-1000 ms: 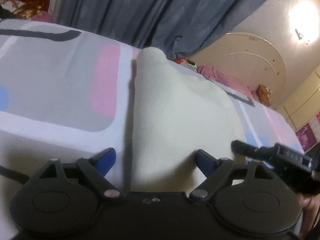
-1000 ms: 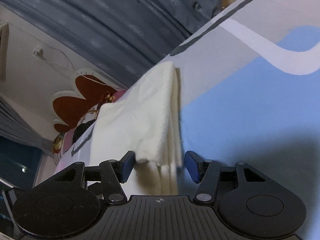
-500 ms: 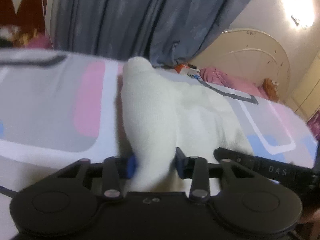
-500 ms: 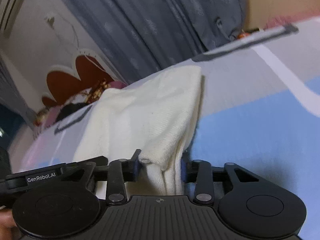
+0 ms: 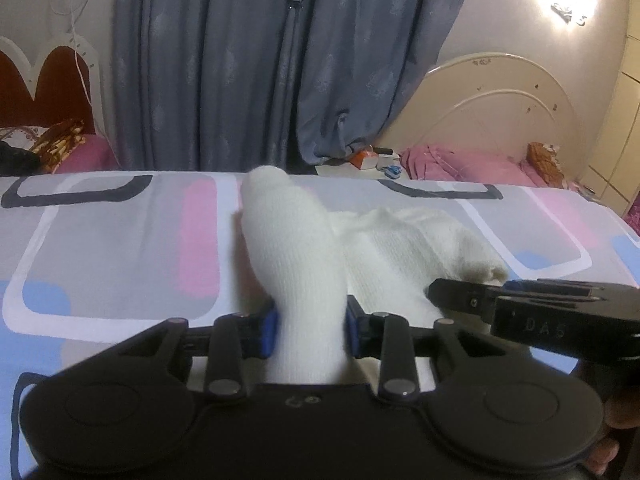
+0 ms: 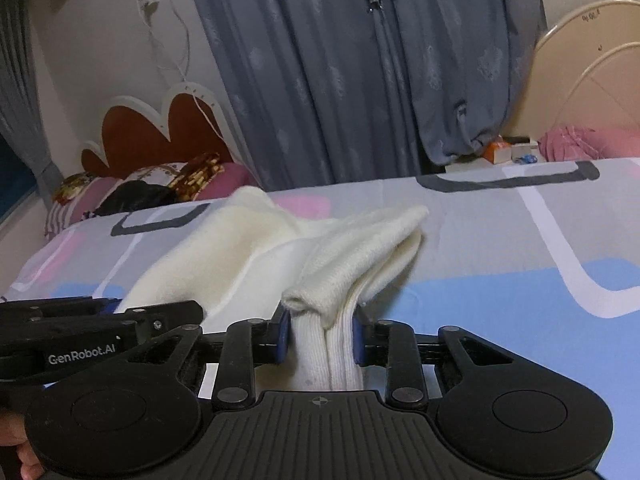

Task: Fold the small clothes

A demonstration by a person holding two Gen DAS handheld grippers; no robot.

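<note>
A: Item one. Our left gripper (image 5: pixel 308 330), fingers drawn in tight on a bunched near edge of the cream knit garment (image 5: pixel 296 248). Blue pads (image 5: pixel 269 330) press the fabric from both sides.

B: Confirmed. Item two, our right gripper (image 6: pixel 320 338): fingers likewise closed on the garment (image 6: pixel 320 276), clamping several stacked layers with a ribbed hem showing between the pads (image 6: pixel 283 334).

A: Location of garment: on the bedsheet (image 5: pixel 112 240), near edge lifted by us, far part draped and rumpled on the bed. We hold it side by side; the right gripper's body (image 5: pixel 540 316) sits just beside the cloth in the left view.

B: Texture: soft, fine knit, thick at the folds, rounded where it bunches. One folded corner juts right (image 6: pixel 412 216).

A: Sheet: smooth, printed in grey, pink, blue, with white and dark rounded outlines.

B: Open room: bare sheet (image 6: pixel 500 264) to the right of the garment, and more to the left in the left view. Far edge of the bed meets grey curtains (image 5: pixel 260 64).

A: Also listed: cream arched headboard (image 5: pixel 500 96), scalloped red-brown headboard (image 6: pixel 156 136).
</note>
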